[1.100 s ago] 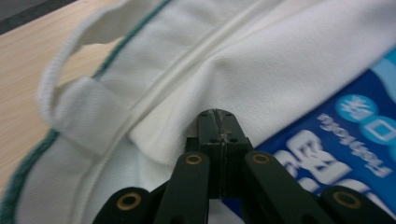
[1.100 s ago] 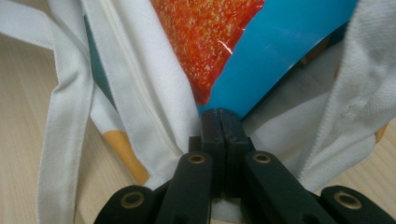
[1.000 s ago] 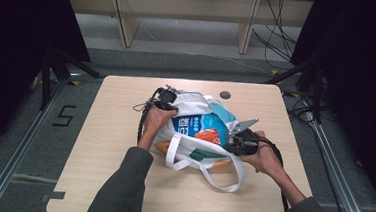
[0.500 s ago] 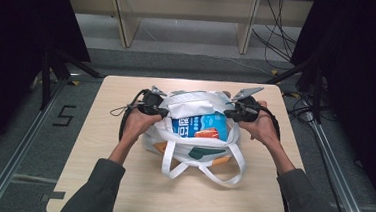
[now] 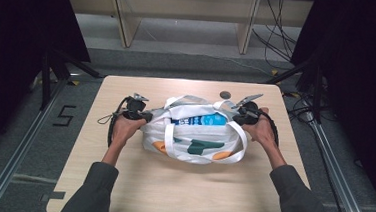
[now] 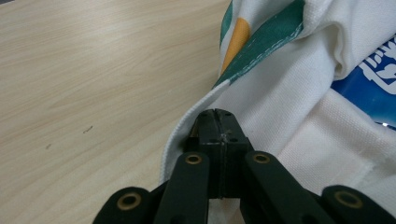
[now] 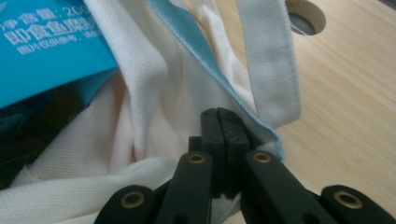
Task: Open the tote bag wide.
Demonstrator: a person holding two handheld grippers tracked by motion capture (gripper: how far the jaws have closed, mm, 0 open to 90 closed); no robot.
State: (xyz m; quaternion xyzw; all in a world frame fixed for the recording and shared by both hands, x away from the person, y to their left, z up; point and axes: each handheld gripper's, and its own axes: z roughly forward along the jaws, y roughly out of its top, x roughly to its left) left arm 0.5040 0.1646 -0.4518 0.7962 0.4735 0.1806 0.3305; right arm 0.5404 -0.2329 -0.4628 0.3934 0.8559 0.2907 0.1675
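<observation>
Just past the right gripper's (image 7: 219,114) closed jaws, a blue package (image 7: 46,51) reads "即食鱼腐" and "净含量: 200". Beyond the left gripper (image 6: 215,114), its white lettering is cut off and unreadable. A "5" (image 5: 66,115) marks the floor.

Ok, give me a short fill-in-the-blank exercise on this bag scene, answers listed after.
1. The left gripper is shut on the ____ edge of the white tote bag.
2. The right gripper is ____ on the bag's opposite edge.
3. Inside the bag's mouth lies a ____ package with white print.
4. The bag rests on a ____ table.

Missing words: left; shut; blue; wooden
</observation>
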